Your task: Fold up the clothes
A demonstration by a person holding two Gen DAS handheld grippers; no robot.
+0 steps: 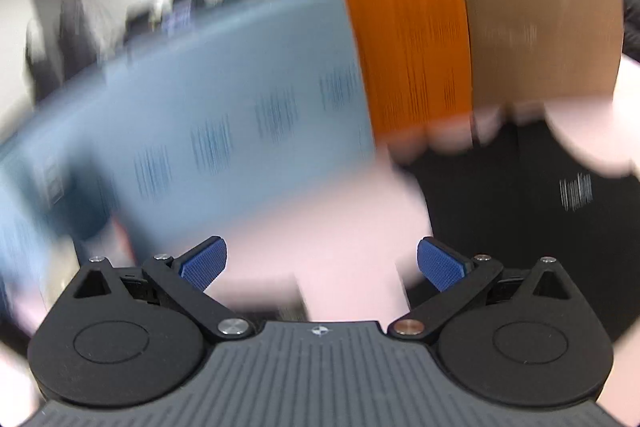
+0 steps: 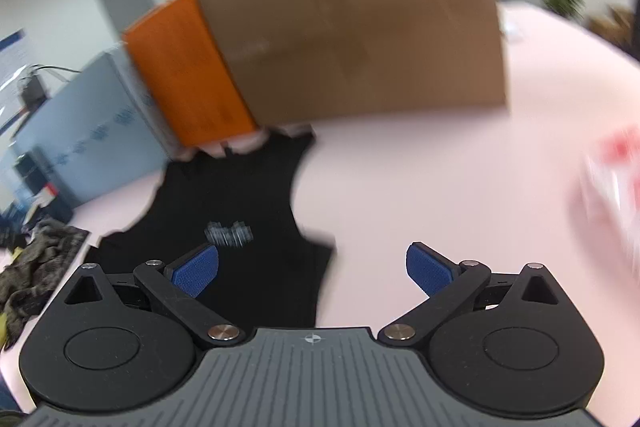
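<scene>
Lying flat: one black vest (image 2: 228, 211), two boxes (image 2: 360, 39) behind.

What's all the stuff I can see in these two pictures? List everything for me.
black garment: one, black with a small pale print, lying flat on the table
table: one, pale pink
cardboard box: one, brown, at the table's far side
orange box: one, orange, against the cardboard box
camouflage cloth: one heap, olive-brown, table's left edge
blue partition: one, blue-grey, behind the table
red-and-white thing: one, too blurred to identify
left tongs: open, empty
right tongs: open, empty
</scene>
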